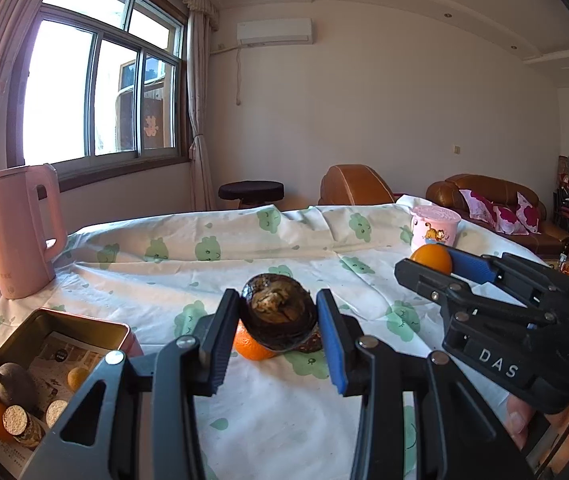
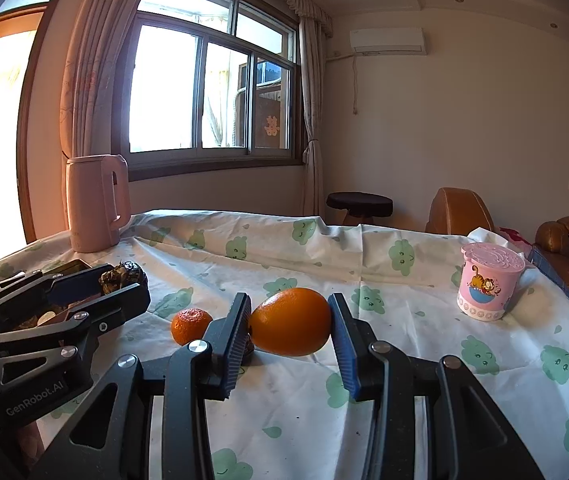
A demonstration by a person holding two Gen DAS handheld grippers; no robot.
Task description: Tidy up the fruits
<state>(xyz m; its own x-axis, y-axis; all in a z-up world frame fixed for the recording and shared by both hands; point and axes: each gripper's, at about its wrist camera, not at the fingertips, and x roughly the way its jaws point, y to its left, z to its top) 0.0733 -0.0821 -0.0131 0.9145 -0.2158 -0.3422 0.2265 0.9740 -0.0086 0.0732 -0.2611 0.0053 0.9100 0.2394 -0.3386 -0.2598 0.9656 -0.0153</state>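
Left wrist view. Left gripper (image 1: 278, 316) fills the foreground, jaws closed onto a dark halved fruit (image 1: 278, 314); both pads press its sides, its cut face toward the camera, and it is held clear of the cloth. Just behind and below it a small mandarin (image 1: 250, 348) sits on the tablecloth (image 1: 204, 248), with a dark fruit piece (image 1: 311, 345) beside it, mostly hidden. Lower left: open tin (image 1: 64, 320) holding a dark pear-shaped fruit (image 1: 14, 382), small orange and yellow fruits, and round cut slices. Pink kettle (image 1: 20, 232) stands at the left edge of the table. Right gripper (image 1: 432, 262) comes in from the right, closed on an orange (image 1: 431, 258). Pink cup (image 1: 434, 226) stands just behind it. A fingertip (image 1: 518, 420) shows under the right tool.

Right wrist view. Right gripper (image 2: 290, 322) in front, jaws clamped on the orange (image 2: 290, 322), which is held off the cloth. Mandarin (image 2: 190, 326) lies on the cloth just left of the left finger. Something dark shows behind that finger; cannot tell what. Left gripper (image 2: 122, 280) at far left, gripping the dark fruit (image 2: 122, 276) above the tin, whose edge barely shows. Kettle (image 2: 96, 204) back left, cup (image 2: 490, 286) at right, well apart from the fruit.
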